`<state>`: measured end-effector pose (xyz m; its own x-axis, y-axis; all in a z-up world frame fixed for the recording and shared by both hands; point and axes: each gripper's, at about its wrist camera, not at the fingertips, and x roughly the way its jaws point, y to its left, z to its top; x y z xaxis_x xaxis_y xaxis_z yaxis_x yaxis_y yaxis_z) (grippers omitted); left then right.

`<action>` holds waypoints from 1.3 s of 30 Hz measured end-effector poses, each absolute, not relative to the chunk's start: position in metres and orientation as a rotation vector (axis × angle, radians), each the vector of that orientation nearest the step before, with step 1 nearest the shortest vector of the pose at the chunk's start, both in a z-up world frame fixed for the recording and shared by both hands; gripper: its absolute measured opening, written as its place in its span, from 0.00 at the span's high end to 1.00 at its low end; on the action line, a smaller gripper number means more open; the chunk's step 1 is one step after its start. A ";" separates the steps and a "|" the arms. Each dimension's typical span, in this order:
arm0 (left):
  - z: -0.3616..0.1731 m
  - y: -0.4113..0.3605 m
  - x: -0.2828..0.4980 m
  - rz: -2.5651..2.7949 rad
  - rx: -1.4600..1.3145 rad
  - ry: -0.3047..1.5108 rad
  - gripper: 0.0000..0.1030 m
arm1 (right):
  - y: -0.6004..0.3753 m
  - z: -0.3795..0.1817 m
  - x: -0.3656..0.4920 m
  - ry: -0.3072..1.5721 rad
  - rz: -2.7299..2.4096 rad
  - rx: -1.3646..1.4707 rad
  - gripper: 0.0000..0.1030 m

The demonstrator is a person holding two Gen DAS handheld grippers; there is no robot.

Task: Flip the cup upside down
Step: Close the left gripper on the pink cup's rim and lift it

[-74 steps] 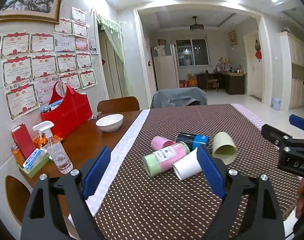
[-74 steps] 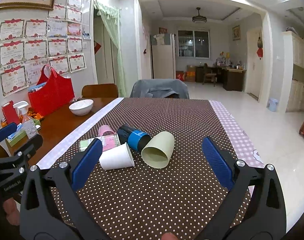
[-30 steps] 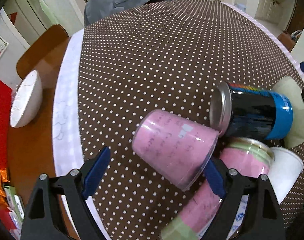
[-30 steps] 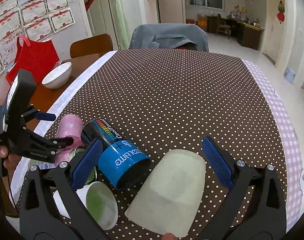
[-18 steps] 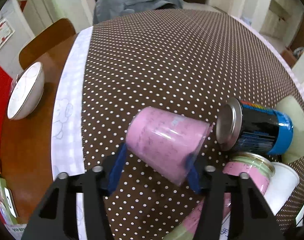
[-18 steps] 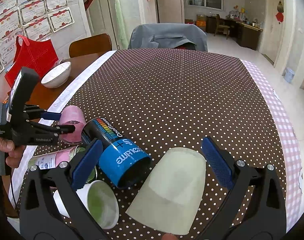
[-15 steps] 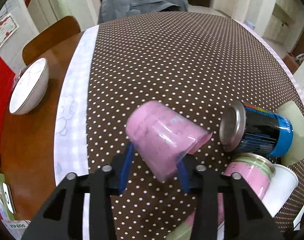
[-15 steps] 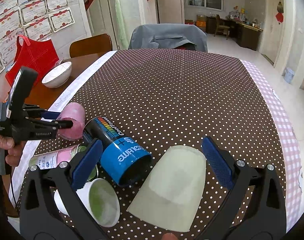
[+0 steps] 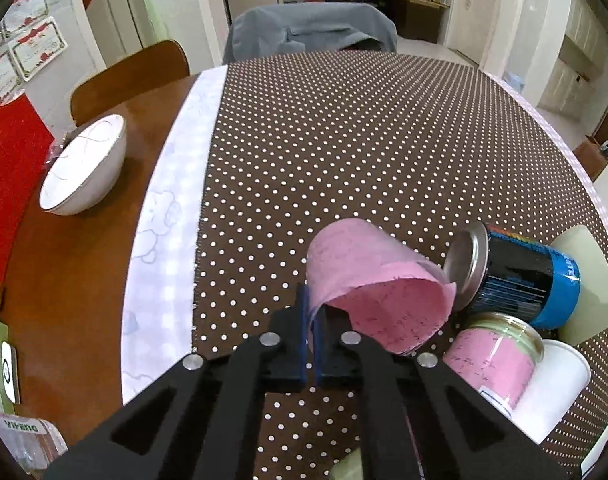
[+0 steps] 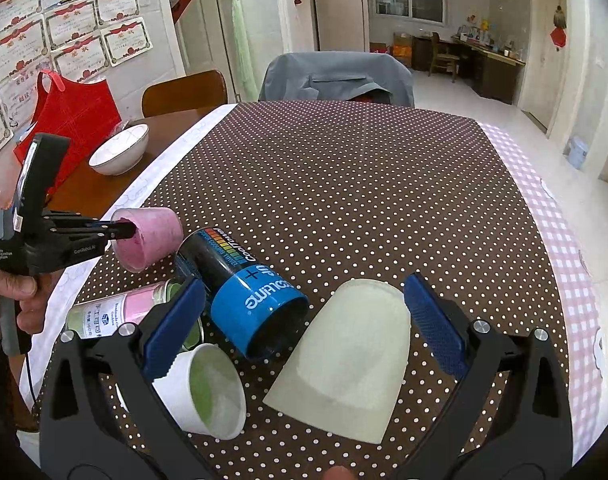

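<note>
— Inspecting the left gripper (image 9: 311,322) first: what did its fingers hold?

— They were pinched together on the rim of the pink cup (image 9: 374,280), one finger inside the mouth and one outside. In the right wrist view the same cup (image 10: 149,238) lay on its side, raised clear of the counter (image 10: 344,184), its mouth turned toward the left gripper (image 10: 121,233) and its closed base pointing to 3 o'clock.

— And the right gripper?

— The right gripper (image 10: 299,320) had its fingers spread wide and gripped nothing. Between them, toward 12 o'clock, lay a pale green cup (image 10: 350,354) on its side, mouth toward the camera.

— What lay near the pink cup?

— A black and blue can (image 10: 241,290) lay on its side just beside it, at the cup's 4 o'clock in the right wrist view. In the left wrist view the can's metal end (image 9: 466,264) sat against the cup's rim; whether they touched could not be told. A pink and green tin (image 9: 494,356) lay at 5 o'clock of the cup, with a white paper cup (image 9: 552,394) beside it.

— Anything else on the counter?

— A white bowl (image 9: 83,166) stood on bare wood at 9 o'clock, well apart from the cups, and a red bag (image 10: 73,120) stood behind it by the wall. The brown dotted cloth (image 9: 344,140) covered the counter under the cups.
</note>
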<state>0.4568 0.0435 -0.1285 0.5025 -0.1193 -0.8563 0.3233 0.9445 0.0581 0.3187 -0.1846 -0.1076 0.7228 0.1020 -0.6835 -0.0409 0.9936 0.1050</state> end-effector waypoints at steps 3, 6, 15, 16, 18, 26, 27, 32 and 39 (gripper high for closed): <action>-0.118 0.047 0.445 -0.247 0.209 0.975 0.98 | -0.186 -0.105 0.312 0.751 0.076 0.083 0.06; -0.102 0.048 0.429 -0.219 0.202 0.924 0.98 | -0.189 -0.100 0.304 0.738 0.071 0.085 0.06; -0.042 0.037 0.341 -0.213 0.202 0.745 0.98 | -0.197 -0.077 0.259 0.661 0.064 0.089 0.06; -0.036 0.033 0.326 -0.219 0.201 0.722 0.98 | -0.199 -0.074 0.250 0.646 0.062 0.089 0.06; -0.030 0.026 0.305 -0.233 0.199 0.694 0.98 | -0.203 -0.071 0.231 0.618 0.056 0.087 0.06; -0.045 -0.009 0.219 -0.318 0.158 0.631 0.98 | -0.223 -0.079 0.168 0.571 0.010 0.096 0.06; -0.049 -0.013 0.213 -0.327 0.150 0.631 0.98 | -0.226 -0.082 0.161 0.572 0.004 0.097 0.06; -0.069 -0.032 0.188 -0.373 0.093 0.643 0.98 | -0.238 -0.092 0.134 0.571 -0.022 0.104 0.06; -0.092 -0.053 0.169 -0.402 0.071 0.656 0.98 | -0.252 -0.103 0.109 0.569 -0.063 0.129 0.06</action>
